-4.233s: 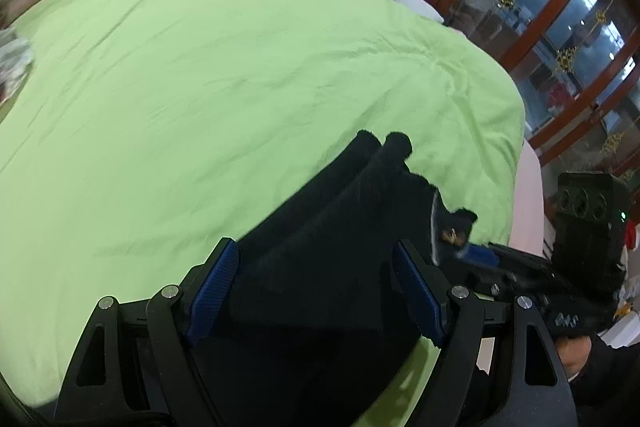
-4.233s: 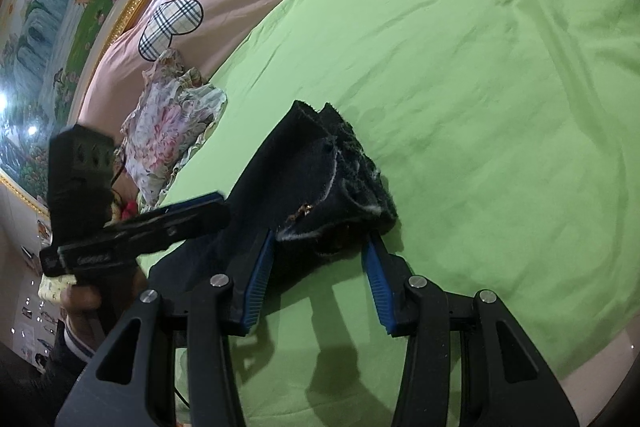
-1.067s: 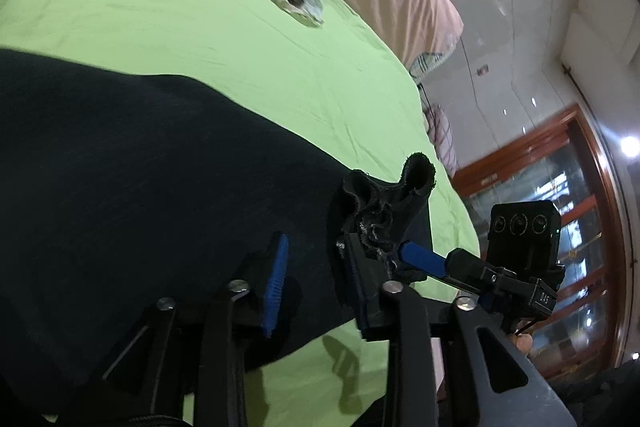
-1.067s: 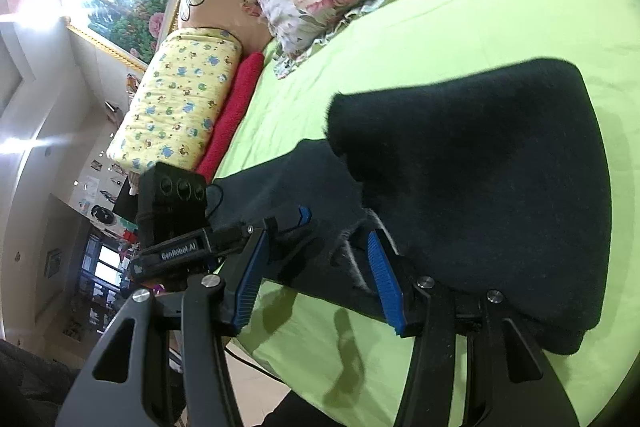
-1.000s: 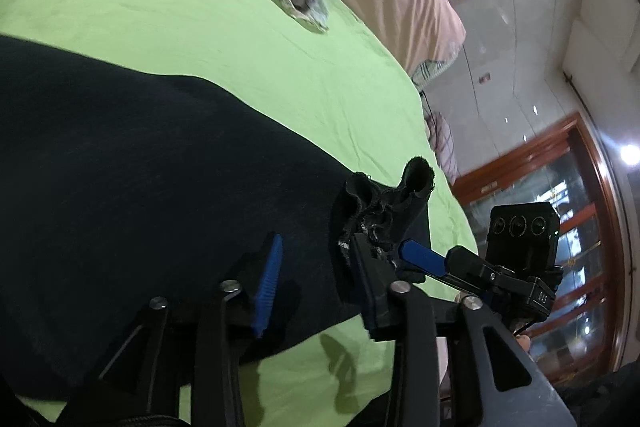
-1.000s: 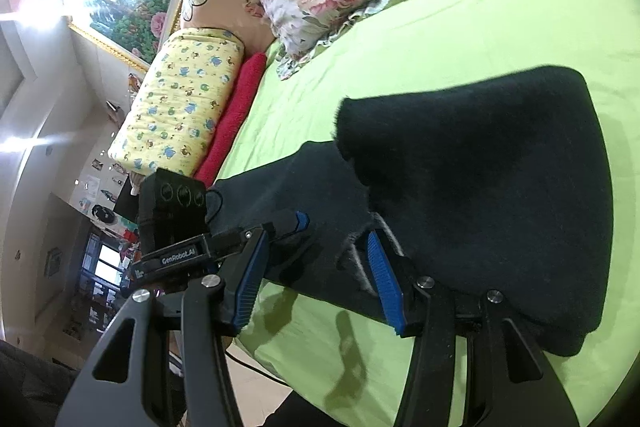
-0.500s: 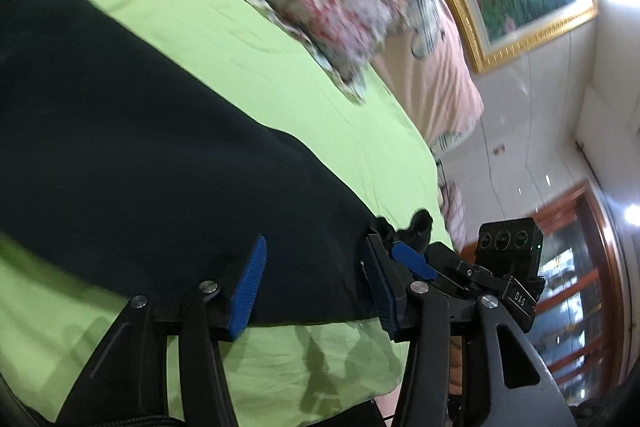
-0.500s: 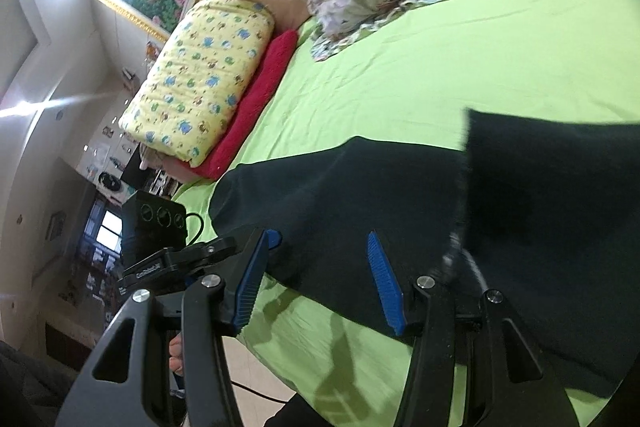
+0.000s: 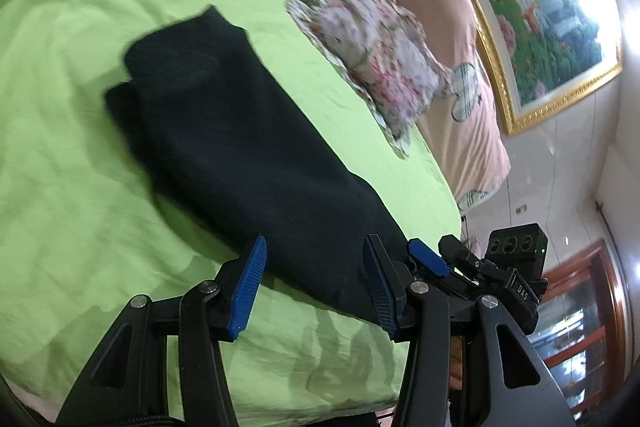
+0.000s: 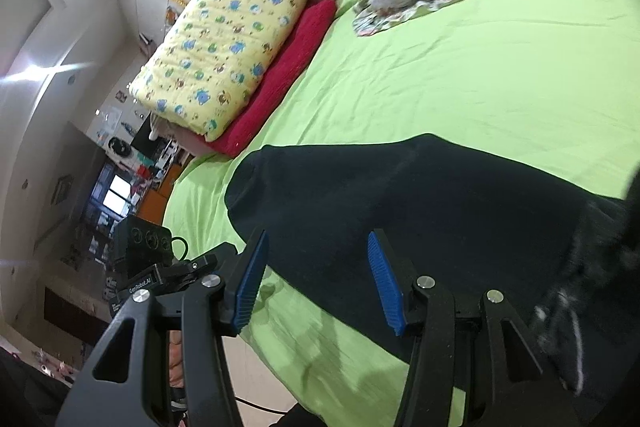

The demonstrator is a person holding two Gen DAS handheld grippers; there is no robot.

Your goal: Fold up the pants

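— What's different from a second ago?

— Both grippers have let go. A second back the left gripper (image 9: 316,283) and the right gripper (image 10: 318,277) each had a bunched end of the black pants (image 9: 240,147) between their blue pads; now both sets of jaws stand wide with nothing in them, pulled back to the near edge of the cloth.

— And the pants?

— Lying flat on the green bedsheet (image 9: 60,207) as one long dark band, a second layer peeking out along one side — so a fold has been laid down, I'd judge. In the right wrist view the pants (image 10: 420,219) run from a rounded end near the left gripper (image 10: 168,279) to a rumpled, pale-flecked end at the far right of the frame.

— Anything crowding them?

— No. The floral pillow (image 9: 376,59) sits well apart from the cloth, and the yellow patterned pillow (image 10: 224,51) with the red pillow (image 10: 288,75) under it lies further off still.

— So what does it mean for the task?

— One fold looks finished and released. The band is still long, so another fold end to end seems likely — though the right end looks untidy and may want smoothing first.
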